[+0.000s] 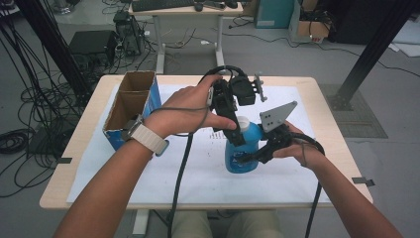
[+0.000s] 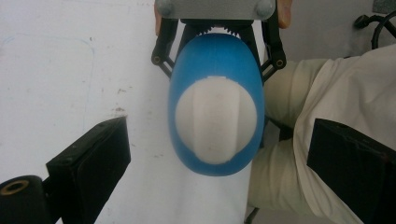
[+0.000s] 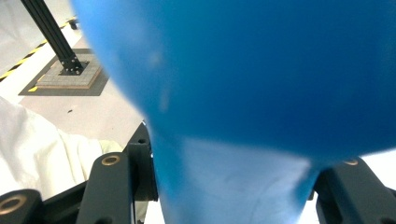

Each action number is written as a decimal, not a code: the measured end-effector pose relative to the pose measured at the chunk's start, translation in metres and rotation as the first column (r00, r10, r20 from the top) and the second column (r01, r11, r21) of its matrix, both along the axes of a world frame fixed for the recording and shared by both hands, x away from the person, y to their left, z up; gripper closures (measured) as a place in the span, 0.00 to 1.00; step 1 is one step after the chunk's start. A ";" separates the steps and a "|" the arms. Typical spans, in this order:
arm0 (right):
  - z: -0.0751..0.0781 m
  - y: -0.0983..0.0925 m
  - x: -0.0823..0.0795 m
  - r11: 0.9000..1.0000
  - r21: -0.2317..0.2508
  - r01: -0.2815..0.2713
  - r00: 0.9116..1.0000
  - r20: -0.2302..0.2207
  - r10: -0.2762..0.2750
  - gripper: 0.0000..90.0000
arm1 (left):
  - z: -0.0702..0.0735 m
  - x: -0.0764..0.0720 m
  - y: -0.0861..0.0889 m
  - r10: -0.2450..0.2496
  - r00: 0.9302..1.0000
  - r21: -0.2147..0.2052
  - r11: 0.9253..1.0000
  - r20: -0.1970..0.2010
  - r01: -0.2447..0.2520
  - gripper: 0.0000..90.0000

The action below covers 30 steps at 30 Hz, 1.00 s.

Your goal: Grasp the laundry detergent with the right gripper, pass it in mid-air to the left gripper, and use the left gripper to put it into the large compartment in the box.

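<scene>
One worktop [image 1: 89, 163] fills mid-frame, a cardboard box [image 1: 130, 106] at its left. Centre, the blue bottle [image 1: 242, 148] stands pinched by the right gripper [image 1: 247, 157]; the left gripper [image 1: 236, 133], fingers spread, hovers over its white cap [image 2: 215, 119]. Next, I judge: grip the cap.

An open cardboard box [image 1: 130, 101] with a blue side stood at the table's [image 1: 317, 89] far left corner, on the edge of a white sheet [image 1: 198, 173] covering most of the tabletop. Beyond the far edge, a desk [image 1: 188, 12] held a keyboard [image 1: 163, 4].
</scene>
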State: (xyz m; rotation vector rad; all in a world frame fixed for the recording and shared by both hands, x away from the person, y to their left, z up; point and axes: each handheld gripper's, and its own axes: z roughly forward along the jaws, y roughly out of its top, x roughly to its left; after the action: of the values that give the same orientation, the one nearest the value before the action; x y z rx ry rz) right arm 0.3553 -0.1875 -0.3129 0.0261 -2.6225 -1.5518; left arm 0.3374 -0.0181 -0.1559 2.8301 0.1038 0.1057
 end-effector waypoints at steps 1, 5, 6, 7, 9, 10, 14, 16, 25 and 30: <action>0.000 0.000 0.000 1.000 0.000 -0.001 1.000 0.001 0.001 0.48 | 0.000 0.000 0.000 -0.001 1.000 0.003 1.000 -0.001 0.001 0.07; 0.000 0.000 0.000 1.000 0.002 -0.001 1.000 0.003 0.001 0.48 | 0.000 0.000 0.000 -0.002 1.000 0.003 1.000 -0.002 0.002 0.07; 0.000 0.000 0.000 1.000 0.001 -0.001 1.000 0.002 0.001 0.48 | 0.000 0.000 0.000 -0.001 1.000 0.002 1.000 -0.002 0.001 0.07; 0.000 0.000 0.000 1.000 0.001 -0.001 1.000 0.002 0.001 0.48 | 0.000 0.000 0.000 -0.001 1.000 0.002 1.000 -0.002 0.001 0.07; 0.000 0.000 0.000 1.000 -0.001 0.001 1.000 0.001 -0.001 0.48 | 0.000 0.000 0.000 0.000 1.000 0.001 1.000 -0.002 0.000 0.07; 0.000 0.000 0.000 1.000 -0.001 0.002 1.000 0.003 -0.002 0.48 | 0.000 0.000 0.000 -0.001 1.000 0.002 1.000 -0.002 0.001 0.07; 0.000 0.000 0.000 1.000 -0.002 0.001 1.000 0.003 -0.001 0.48 | 0.000 0.000 0.000 -0.001 1.000 0.002 1.000 -0.003 0.001 0.07; 0.000 0.000 0.000 1.000 -0.001 0.001 1.000 0.000 -0.001 0.48 | 0.000 0.000 0.000 -0.001 1.000 0.002 1.000 -0.002 0.001 0.07; 0.000 0.000 0.000 1.000 0.000 -0.001 1.000 0.001 0.001 0.48 | 0.000 0.000 0.000 0.002 1.000 0.000 1.000 -0.004 -0.002 0.07; 0.000 0.000 0.000 1.000 -0.001 0.002 1.000 0.000 -0.002 0.48 | 0.000 -0.001 0.000 -0.001 1.000 -0.003 1.000 -0.003 0.001 0.07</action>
State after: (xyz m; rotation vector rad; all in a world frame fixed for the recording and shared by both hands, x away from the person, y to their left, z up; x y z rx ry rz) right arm 0.3555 -0.1875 -0.3133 0.0239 -2.6237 -1.5507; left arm 0.3369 -0.0177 -0.1561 2.8275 0.1025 0.1011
